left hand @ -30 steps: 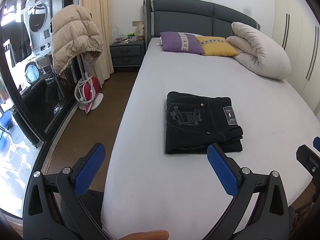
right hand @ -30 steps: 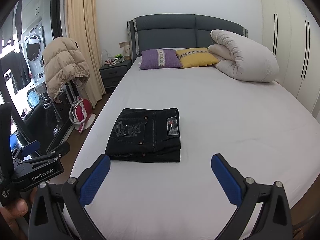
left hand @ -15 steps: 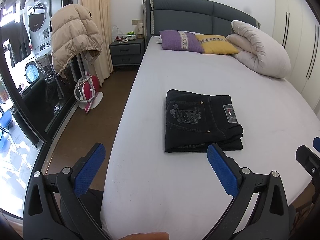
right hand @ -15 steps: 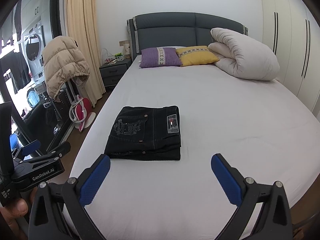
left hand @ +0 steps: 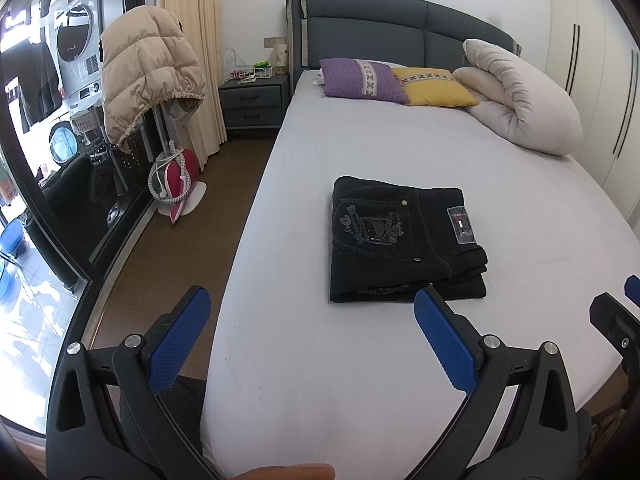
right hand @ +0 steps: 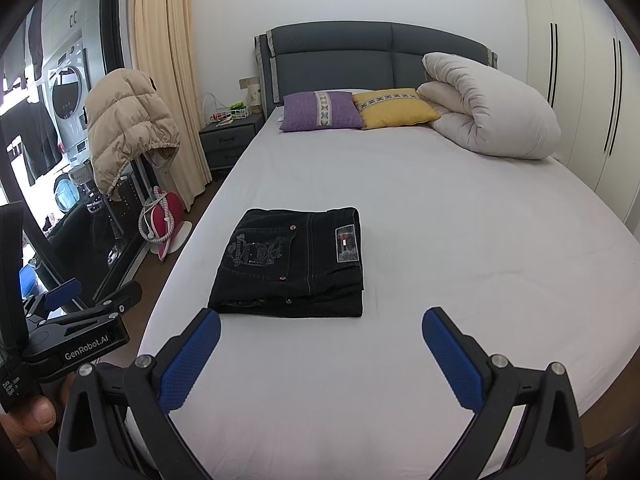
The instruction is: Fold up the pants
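Folded pants (left hand: 404, 240) lie on the bed (left hand: 400, 360). Left gripper (left hand: 312, 312) and right gripper (right hand: 320, 332) gape wide, empty. Only the right view shows a thumb (right hand: 38, 414), apparently gripping the left handle.

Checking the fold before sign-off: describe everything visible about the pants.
The pants are black denim, folded into a compact, roughly rectangular stack of several layers. On top shows a back pocket with pale embroidery, metal rivets, light seam stitching and a small waistband patch. They lie flat on the white bed sheet, towards its left side, touching only the sheet. Both grippers are open and clear of them.
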The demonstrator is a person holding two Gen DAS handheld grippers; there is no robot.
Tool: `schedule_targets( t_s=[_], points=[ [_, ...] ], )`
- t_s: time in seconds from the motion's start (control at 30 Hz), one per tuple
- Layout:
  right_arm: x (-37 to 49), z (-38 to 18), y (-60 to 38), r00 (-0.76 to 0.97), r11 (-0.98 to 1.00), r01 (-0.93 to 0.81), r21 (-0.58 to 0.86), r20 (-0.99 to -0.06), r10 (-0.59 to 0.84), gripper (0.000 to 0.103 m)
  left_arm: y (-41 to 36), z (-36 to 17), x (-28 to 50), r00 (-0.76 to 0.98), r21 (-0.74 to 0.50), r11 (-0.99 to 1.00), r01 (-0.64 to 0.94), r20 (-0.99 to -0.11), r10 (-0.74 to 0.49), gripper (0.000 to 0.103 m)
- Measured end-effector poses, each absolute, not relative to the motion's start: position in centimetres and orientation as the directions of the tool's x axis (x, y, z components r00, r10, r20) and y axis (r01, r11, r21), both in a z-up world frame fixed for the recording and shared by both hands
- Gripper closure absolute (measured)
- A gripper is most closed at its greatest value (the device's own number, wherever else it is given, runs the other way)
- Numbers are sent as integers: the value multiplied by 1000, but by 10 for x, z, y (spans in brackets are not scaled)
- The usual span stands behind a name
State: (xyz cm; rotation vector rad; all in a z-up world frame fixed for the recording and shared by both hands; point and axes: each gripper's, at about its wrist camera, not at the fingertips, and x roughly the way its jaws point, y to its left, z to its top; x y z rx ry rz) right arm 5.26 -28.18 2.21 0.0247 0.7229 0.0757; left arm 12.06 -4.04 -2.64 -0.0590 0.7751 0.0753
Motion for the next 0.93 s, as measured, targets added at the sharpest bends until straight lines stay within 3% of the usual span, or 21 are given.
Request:
schedule_targets(
  t_s=[0.93],
  points=[
    [55, 14, -284, 735, 996, -71, 59, -672, 92, 0, -35, -29, 124, 709, -33, 996, -81, -704, 34, 0]
  ],
)
